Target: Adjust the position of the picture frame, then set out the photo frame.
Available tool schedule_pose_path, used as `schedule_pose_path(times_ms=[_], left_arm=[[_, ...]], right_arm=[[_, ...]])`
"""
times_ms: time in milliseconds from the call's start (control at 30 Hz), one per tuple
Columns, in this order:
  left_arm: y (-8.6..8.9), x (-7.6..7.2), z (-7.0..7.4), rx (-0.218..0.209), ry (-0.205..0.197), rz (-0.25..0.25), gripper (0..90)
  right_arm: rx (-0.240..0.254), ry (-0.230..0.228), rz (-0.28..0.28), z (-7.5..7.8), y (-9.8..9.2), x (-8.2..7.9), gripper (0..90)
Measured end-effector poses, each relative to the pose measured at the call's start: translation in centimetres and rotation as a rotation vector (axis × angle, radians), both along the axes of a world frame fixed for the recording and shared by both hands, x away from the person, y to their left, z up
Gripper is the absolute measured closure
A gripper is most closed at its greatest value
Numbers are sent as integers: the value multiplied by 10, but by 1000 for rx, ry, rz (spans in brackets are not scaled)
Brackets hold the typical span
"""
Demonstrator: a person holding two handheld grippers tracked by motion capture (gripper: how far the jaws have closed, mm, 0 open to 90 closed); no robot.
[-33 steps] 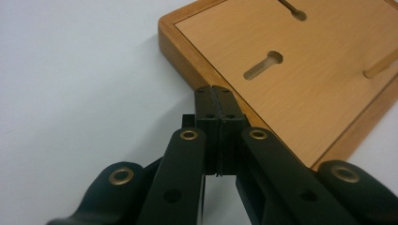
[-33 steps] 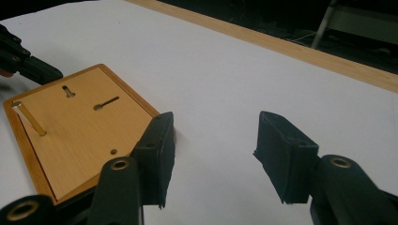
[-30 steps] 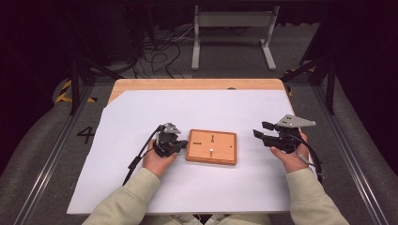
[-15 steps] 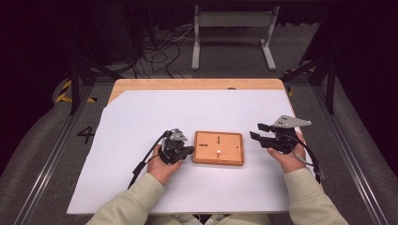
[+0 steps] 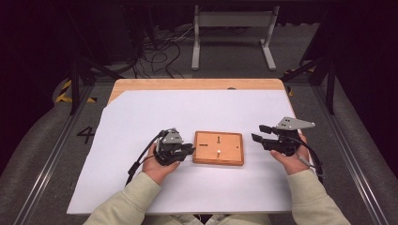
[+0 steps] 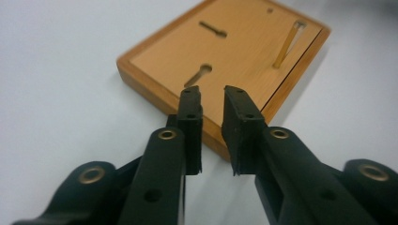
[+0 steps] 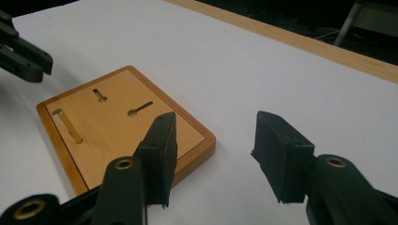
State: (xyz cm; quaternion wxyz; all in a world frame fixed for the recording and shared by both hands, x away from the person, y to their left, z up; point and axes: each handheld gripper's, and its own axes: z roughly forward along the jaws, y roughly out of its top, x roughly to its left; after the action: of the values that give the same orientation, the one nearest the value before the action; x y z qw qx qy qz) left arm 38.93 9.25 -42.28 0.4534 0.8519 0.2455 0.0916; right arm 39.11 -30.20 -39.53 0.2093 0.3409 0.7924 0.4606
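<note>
On the white sheet that covers the table, we see a wooden board lying flat, near the person's edge and between the two grippers. It has a raised rim, two keyhole slots cut into its face, and one brass pin standing upright from it; in the high view the pin sits near the middle of the board. We find the left gripper just beside the board's left edge, held in the left hand, its tips pointing at the rim. In the left gripper view its jaws have just been opening and now stand a narrow gap apart, with nothing between them; the near rim of the board lies right under the tips, but we cannot tell whether they touch it. The right gripper sits off the board's right edge, clear of it, held in the right hand, with its grey plate on top. In the right gripper view its jaws stand well apart and empty, and the board lies ahead and to the left of them, with the left gripper's black tips at the far left. A cable trails from the left gripper across the sheet.
</note>
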Motion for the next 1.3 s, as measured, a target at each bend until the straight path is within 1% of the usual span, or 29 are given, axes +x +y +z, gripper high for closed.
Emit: schedule_pose_path(times_ms=[33, 67, 100, 133, 200, 233, 300, 333, 400, 433, 500, 533, 633, 667, 733, 767, 800, 833, 867, 900, 967, 1033, 1133, 1167, 1300], left_arm=[[2, -1, 3, -16, -12, -4, 700], [4, -2, 6, -38, -21, -19, 673], [5, -2, 7, -49, -32, -24, 640], [6, -3, 8, -51, -56, -25, 621], [5, -4, 11, -37, -79, -37, 572], [4, -5, 12, -41, -91, -42, 557], [0, -7, 15, -57, -95, -41, 519], [-2, -7, 15, -63, -95, -46, 499], [-8, -8, 15, -60, -89, -55, 475], [-11, -8, 14, -66, -86, -64, 465], [-20, -8, 13, -72, -93, -79, 449], [-23, -8, 12, -81, -90, -89, 440], [-34, -5, 8, -92, -62, -123, 436], [-34, -5, 8, -92, -62, -123, 436], [-40, -3, 6, -90, -47, -136, 436], [-43, 0, 3, -99, -27, -143, 436], [-43, 0, 3, -99, -27, -143, 433], [-46, 1, 1, -113, -8, -144, 433], [-48, 3, 0, -117, 0, -132, 420], [-50, 4, -2, -124, 10, -133, 407], [-54, 7, -4, -140, 22, -144, 410], [-57, 8, -7, -147, 33, -149, 418], [-65, 7, -12, -148, 9, -166, 422], [-68, 7, -15, -137, -4, -161, 419], [-75, 9, -22, -151, 0, -164, 429]], right_arm=[[0, 0, 2, 1, -1, -1, 498], [3, 1, 4, 1, -2, -2, 498], [6, 1, 5, 2, -2, -4, 498], [5, -1, 6, 3, -3, -5, 498], [9, -1, 7, 5, -4, -8, 498], [11, -2, 9, 5, -5, -8, 498], [15, -2, 10, 6, -6, -11, 497], [18, -2, 9, 7, -7, -12, 497], [23, 0, 9, 7, -8, -14, 497], [25, 0, 10, 7, -8, -14, 497], [28, 1, 7, 7, -9, -15, 496], [31, 0, 5, 7, -10, -16, 496], [30, 1, 1, 7, -11, -17, 496], [30, 1, 1, 7, -11, -17, 496], [31, 4, -1, 7, -12, -18, 497], [28, 5, -1, 6, -12, -19, 497], [28, 5, -1, 6, -12, -19, 497], [28, 8, -5, 6, -13, -20, 497], [29, 9, -7, 5, -13, -21, 497], [30, 13, -9, 4, -14, -22, 498], [29, 12, -10, 4, -15, -22, 498], [28, 14, -15, 4, -16, -23, 498], [28, 17, -17, 3, -17, -24, 498], [28, 16, -17, 2, -17, -24, 498], [27, 21, -20, 2, -18, -26, 503]])
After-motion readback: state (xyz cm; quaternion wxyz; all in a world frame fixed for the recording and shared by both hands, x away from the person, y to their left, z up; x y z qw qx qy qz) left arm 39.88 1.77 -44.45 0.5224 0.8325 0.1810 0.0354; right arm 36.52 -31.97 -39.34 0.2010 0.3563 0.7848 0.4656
